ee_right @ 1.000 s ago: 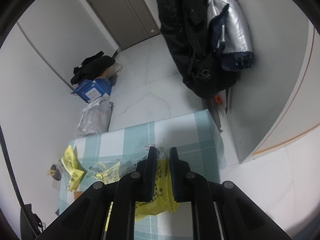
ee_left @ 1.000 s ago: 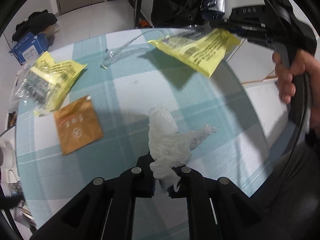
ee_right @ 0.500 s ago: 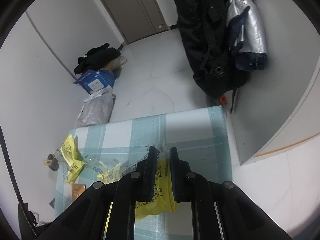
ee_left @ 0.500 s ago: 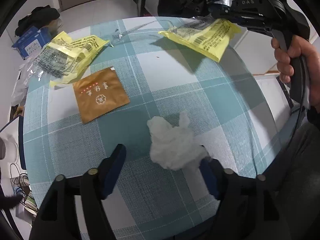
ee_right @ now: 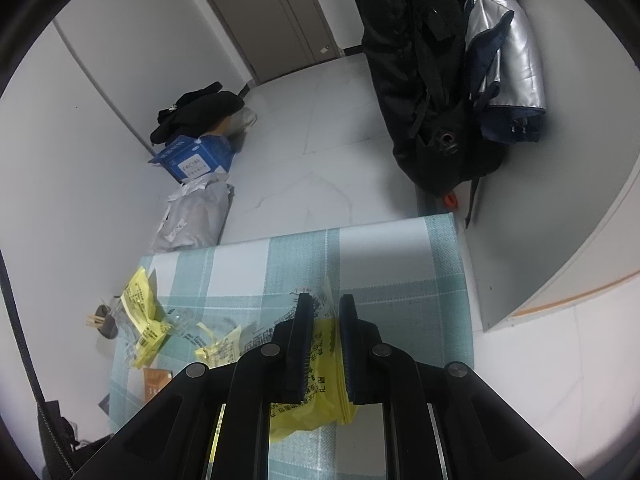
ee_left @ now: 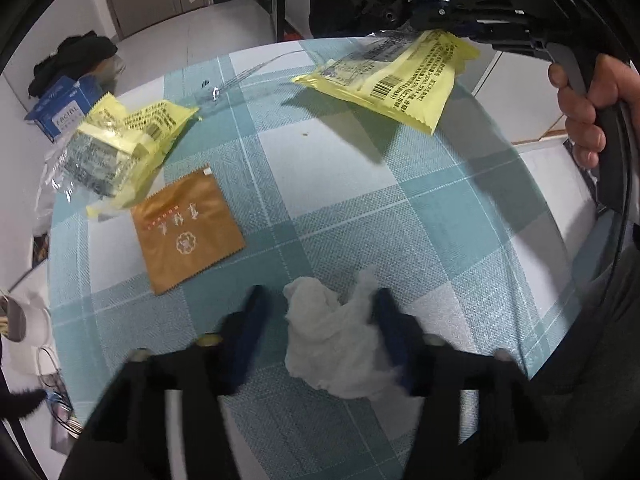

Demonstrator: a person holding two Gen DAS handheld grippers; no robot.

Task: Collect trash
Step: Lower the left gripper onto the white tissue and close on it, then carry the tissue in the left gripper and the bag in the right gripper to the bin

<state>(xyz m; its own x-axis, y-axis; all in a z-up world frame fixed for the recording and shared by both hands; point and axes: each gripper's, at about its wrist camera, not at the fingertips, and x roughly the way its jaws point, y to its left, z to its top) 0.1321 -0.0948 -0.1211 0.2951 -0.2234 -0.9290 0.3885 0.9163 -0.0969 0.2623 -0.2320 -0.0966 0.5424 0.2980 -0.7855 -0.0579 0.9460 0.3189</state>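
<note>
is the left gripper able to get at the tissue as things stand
Probably yes: the left gripper already straddles the tissue on the table, its jaws just closing, the right-hand one touching the tissue and a gap at the other. Nothing lies between them but the tissue.

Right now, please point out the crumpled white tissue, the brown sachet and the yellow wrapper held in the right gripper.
Crumpled white tissue [ee_left: 336, 344], left wrist view, middle of the wad.
Brown sachet [ee_left: 186, 232], left wrist view, centre of its printed face.
Yellow wrapper [ee_left: 404, 80], left wrist view, near the barcode.
</note>
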